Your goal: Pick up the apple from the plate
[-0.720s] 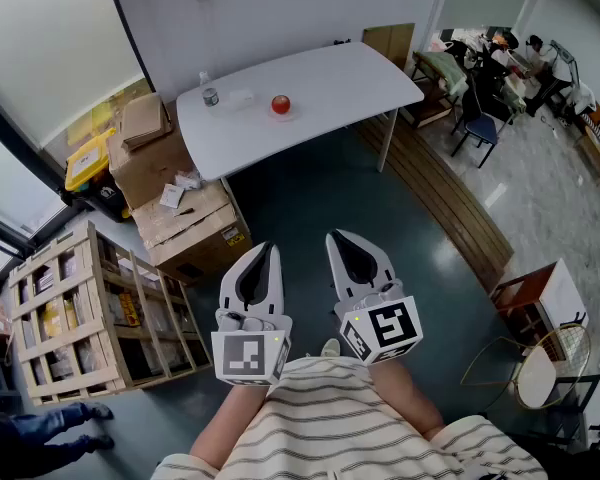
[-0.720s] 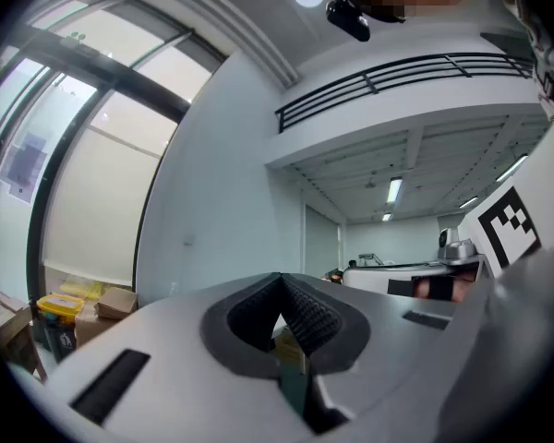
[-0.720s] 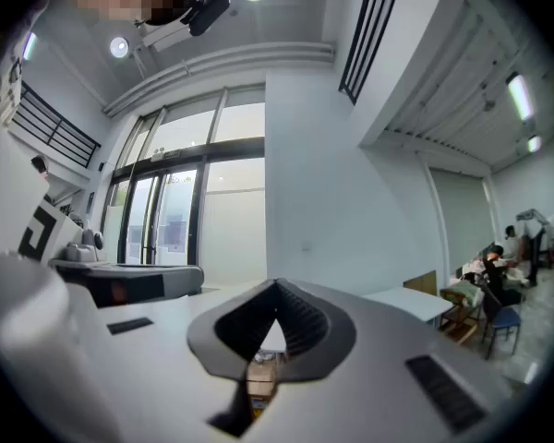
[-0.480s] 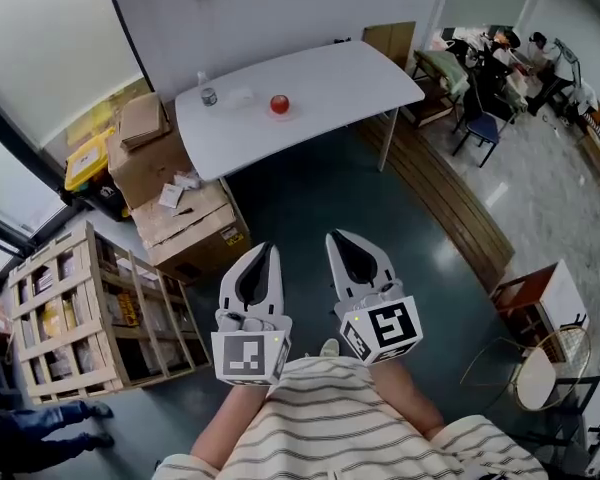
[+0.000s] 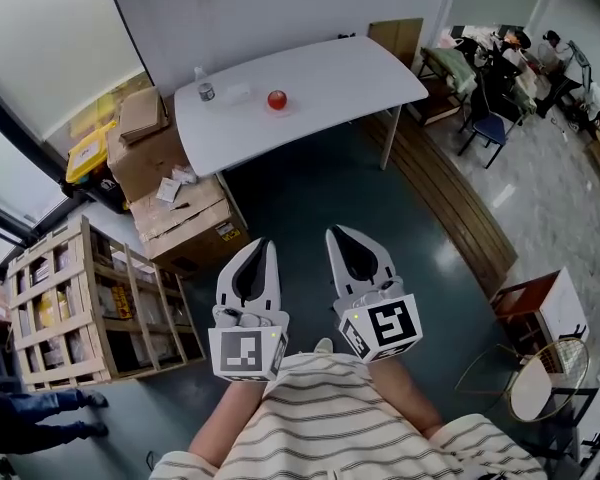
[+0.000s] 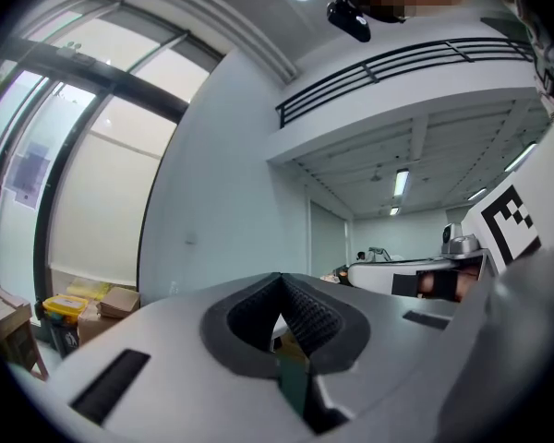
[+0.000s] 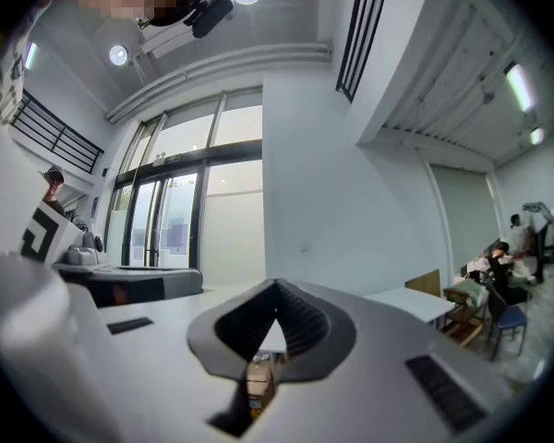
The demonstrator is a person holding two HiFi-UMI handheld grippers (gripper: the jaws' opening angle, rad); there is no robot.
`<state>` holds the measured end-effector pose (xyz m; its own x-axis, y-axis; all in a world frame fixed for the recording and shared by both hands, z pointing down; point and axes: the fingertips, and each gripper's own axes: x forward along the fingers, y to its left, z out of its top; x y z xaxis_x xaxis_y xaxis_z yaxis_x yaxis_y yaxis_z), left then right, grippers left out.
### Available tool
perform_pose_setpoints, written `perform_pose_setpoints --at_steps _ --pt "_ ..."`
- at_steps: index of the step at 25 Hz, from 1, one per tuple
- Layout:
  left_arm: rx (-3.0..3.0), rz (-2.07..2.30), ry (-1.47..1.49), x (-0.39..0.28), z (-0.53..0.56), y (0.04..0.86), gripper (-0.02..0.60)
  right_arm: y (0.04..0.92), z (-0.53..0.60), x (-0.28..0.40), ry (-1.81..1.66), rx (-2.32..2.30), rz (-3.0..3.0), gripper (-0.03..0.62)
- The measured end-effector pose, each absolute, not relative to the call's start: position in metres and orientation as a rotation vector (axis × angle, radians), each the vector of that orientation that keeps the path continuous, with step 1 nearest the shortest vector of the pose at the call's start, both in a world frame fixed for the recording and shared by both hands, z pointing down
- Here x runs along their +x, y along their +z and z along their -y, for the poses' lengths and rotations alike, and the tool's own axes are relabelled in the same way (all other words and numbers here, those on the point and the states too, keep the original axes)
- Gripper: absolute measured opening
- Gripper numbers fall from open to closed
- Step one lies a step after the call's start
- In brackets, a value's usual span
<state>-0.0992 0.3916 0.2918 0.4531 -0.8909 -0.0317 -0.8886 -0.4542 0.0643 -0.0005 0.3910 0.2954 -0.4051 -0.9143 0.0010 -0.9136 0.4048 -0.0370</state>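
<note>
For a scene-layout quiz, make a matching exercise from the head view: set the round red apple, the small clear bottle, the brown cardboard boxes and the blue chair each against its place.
Things:
1. round red apple
2. small clear bottle
3. brown cardboard boxes
4. blue chair

Places:
A. on the floor beside the left end of the white table
B. at the far right, beyond the table
C. on the table top, near its middle
D. on the table top, near its left end

Pairs: 1-C, 2-D, 3-A, 4-B
</note>
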Motion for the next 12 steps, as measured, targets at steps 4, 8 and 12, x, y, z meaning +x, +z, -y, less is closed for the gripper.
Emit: perform_pose_setpoints --at_steps 4,8,12 --pt "2.647 1.638 -0.083 -0.076 -0.392 0.298 0.005 0.302 -0.391 0.023 -0.073 -1.686 -2.615 0.012" --pt "2.631 1.656 -0.075 -0.063 -0.391 0.302 0.005 0.306 -0.386 0.039 -0.090 -1.680 -2.611 0.012" --pt "2.628 1.649 -0.047 -0.057 -0.383 0.306 0.005 0.311 -0.376 0.045 -0.113 -1.682 -2.606 0.012"
